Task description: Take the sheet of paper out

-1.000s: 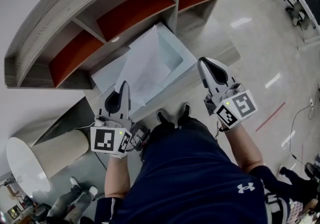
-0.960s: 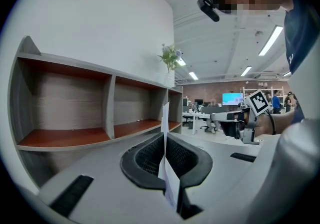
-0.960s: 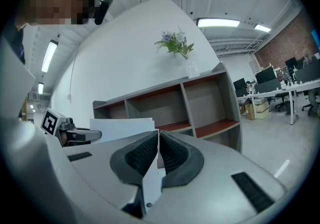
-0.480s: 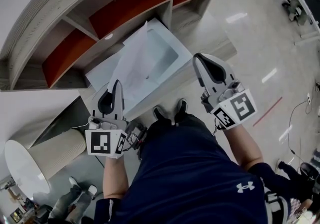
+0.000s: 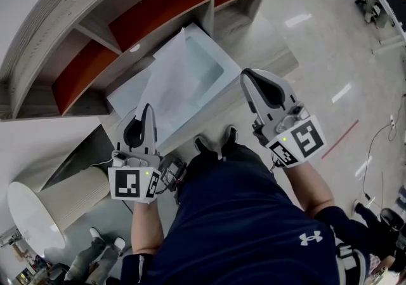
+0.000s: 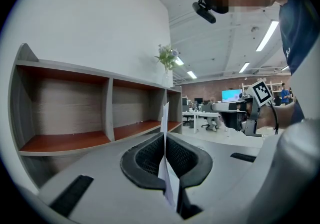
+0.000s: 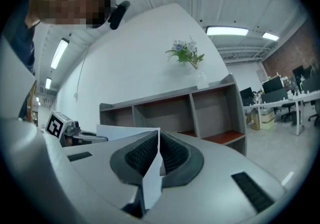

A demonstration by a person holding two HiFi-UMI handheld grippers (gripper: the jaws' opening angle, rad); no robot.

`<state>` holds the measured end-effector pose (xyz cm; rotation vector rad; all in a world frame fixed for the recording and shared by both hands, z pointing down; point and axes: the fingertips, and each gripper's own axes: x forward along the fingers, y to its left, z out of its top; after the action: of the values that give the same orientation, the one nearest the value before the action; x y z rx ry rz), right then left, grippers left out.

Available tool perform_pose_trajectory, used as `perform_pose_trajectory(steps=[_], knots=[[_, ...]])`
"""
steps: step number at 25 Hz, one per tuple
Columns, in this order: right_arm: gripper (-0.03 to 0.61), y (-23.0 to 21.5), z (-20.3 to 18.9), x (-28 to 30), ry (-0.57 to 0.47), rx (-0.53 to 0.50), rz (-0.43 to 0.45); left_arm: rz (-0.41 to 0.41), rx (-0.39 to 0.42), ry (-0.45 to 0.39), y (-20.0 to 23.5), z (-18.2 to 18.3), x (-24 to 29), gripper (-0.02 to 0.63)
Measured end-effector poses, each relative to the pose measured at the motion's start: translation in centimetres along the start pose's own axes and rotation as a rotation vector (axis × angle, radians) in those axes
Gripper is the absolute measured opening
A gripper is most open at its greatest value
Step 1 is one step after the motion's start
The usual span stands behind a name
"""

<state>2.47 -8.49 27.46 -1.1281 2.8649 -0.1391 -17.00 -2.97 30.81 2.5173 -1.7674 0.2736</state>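
Shelf unit (image 5: 95, 30) is filling the upper left. The white box (image 5: 214, 55) is sitting under it. The sheet of paper (image 5: 171, 84) is hanging above the box at centre, with the left gripper (image 5: 148, 109) and right gripper (image 5: 245, 75) both pinching its edges. It's looking practically out, and only carrying it clear is remaining.

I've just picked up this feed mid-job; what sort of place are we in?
Probably an open-plan office: rows of desks with monitors, long ceiling strip lights, and a low wooden shelf unit against a white wall.
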Motion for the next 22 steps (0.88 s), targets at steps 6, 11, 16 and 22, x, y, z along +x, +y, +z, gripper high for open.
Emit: perform_pose_trajectory(steps=[6,11,16,22], knots=[[0.015,-1.0,-0.8,0.3,0.011,0.148,0.002,-0.006,0.006,0.002,0.1,0.0,0.0,0.014],[0.015,-1.1,-1.1,0.4,0.021,0.167,0.002,-0.004,0.007,0.004,0.1,0.0,0.0,0.014],[0.015,-0.8,-0.7,0.4,0.020,0.100,-0.004,-0.005,0.015,0.004,0.0,0.1,0.1,0.014],[0.015,-0.3,-0.7,0.3,0.022,0.059,0.009,-0.011,0.021,0.002,-0.1,0.3,0.1,0.014]])
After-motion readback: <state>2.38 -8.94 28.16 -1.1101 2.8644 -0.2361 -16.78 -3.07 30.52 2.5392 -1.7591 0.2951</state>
